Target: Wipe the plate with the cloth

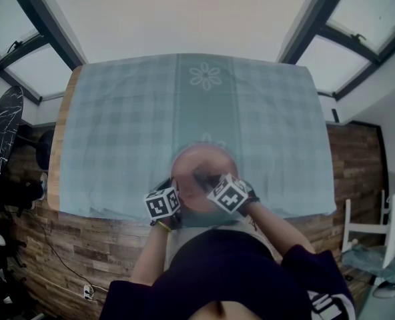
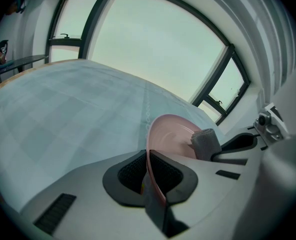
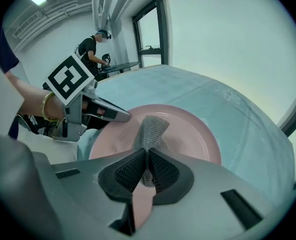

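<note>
The left gripper (image 2: pixel 148 176) has its jaws drawn narrow onto the rim of a pink plate (image 2: pixel 174 134), one black ribbed pad on either face of the rim, so the plate runs out ahead of the jaws and a little to their right. The right gripper (image 3: pixel 147 169) is clamped on a grey woven cloth (image 3: pixel 152 129). The cloth is pinched between its pads, and a bunched tuft stands out just beyond the fingertips and lies against the plate's inner face, near the middle. From the right gripper, the left one comes in from the upper left, its tip on the plate's rim, its marker cube (image 3: pixel 70 79) above it and a gold bracelet (image 3: pixel 45 106) on the wrist behind. In the head view both grippers sit close together at the plate's near side, above the near edge of a table under a pale blue-green checked tablecloth (image 1: pixel 117 125). Whether the plate rests on the tablecloth or is lifted off it cannot be told. Far beyond the left gripper, another person (image 3: pixel 90 51) stands by a window.
</note>
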The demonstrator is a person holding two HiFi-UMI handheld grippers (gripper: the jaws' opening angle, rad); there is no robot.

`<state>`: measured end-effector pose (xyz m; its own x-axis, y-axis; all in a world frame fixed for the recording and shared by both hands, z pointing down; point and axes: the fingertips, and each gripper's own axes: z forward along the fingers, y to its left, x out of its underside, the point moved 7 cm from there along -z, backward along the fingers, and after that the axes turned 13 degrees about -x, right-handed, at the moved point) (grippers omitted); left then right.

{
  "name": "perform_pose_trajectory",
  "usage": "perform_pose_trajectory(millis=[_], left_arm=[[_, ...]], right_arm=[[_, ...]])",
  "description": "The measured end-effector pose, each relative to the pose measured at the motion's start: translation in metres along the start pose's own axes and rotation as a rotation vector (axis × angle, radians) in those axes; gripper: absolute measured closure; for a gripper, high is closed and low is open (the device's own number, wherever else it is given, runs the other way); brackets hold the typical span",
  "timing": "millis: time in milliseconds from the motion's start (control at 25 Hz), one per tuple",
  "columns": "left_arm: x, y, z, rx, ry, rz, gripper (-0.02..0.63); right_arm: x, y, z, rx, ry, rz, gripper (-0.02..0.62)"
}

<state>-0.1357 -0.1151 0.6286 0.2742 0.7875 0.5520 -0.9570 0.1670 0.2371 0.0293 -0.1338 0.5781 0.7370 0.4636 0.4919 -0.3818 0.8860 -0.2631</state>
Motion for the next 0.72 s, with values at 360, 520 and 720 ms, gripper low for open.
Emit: perform_pose_trajectory(millis=[360, 520, 720], left_arm=[[0.000, 0.001, 0.000, 0.005, 0.005, 0.003, 0.574], [0.000, 0.001, 0.001, 0.006, 0.007, 0.002, 0.574], [0.000, 0.001, 0.000, 0.007, 0.003, -0.004, 0.574]], right_arm=[[0.016, -0.049, -0.016, 0.155, 0.058, 0.001, 0.561], [0.025, -0.056, -0.015, 0.191, 0.082, 0.016, 0.561], [0.032, -0.055, -0.011, 0.200, 0.135, -0.006, 0.561]])
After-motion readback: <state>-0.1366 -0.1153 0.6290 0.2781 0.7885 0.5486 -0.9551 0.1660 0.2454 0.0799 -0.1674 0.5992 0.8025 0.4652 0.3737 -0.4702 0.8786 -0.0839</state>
